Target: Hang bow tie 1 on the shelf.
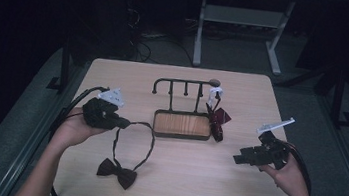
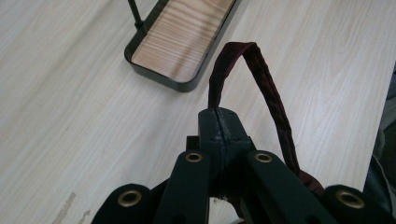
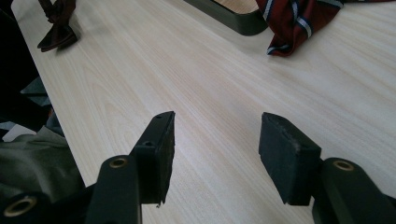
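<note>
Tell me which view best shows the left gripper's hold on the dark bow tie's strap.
The left gripper view: the left gripper has its jaws shut on the dark maroon strap. The high view shows the bow lying on the table; the right gripper view catches the bow far off.

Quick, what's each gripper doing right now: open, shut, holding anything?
Left gripper: shut on the strap of the dark bow tie.
Right gripper: open, nothing between the jaws, above the table.
</note>
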Tool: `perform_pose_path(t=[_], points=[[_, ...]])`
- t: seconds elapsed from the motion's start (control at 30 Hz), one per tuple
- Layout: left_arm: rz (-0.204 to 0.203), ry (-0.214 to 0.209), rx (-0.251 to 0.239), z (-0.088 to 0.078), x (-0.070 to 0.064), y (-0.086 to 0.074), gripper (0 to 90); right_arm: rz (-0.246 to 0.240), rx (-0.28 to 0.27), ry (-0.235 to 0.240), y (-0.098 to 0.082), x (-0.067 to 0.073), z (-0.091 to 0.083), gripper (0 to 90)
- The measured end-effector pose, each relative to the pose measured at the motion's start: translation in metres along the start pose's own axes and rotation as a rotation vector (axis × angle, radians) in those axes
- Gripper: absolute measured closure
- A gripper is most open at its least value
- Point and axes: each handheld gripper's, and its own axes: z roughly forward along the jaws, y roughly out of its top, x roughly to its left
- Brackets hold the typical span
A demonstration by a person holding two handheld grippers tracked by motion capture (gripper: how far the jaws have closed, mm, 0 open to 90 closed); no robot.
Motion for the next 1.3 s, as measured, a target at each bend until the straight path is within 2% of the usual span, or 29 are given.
perform_pose_path(t=[0.6, 0.73, 1.07, 1.3], points=[[0.015, 0.013, -0.019, -0.010, 0.013, 0.028, 90.0, 0.000, -0.007, 0.000, 0.000, 0.001, -0.003, 45.4], [0.004, 0.008, -0.029, -0.011, 0.017, 0.034, 90.0, 0.000, -0.009, -0.001, 0.000, 0.001, -0.004, 45.4], [0.003, -0.003, -0.016, -0.010, 0.029, 0.049, 90.0, -0.001, -0.010, 0.001, -0.001, 0.000, -0.005, 45.4], [0.006, -0.004, -0.036, -0.015, 0.033, 0.057, 90.0, 0.005, -0.011, 0.003, -0.001, -0.001, -0.006, 45.4]])
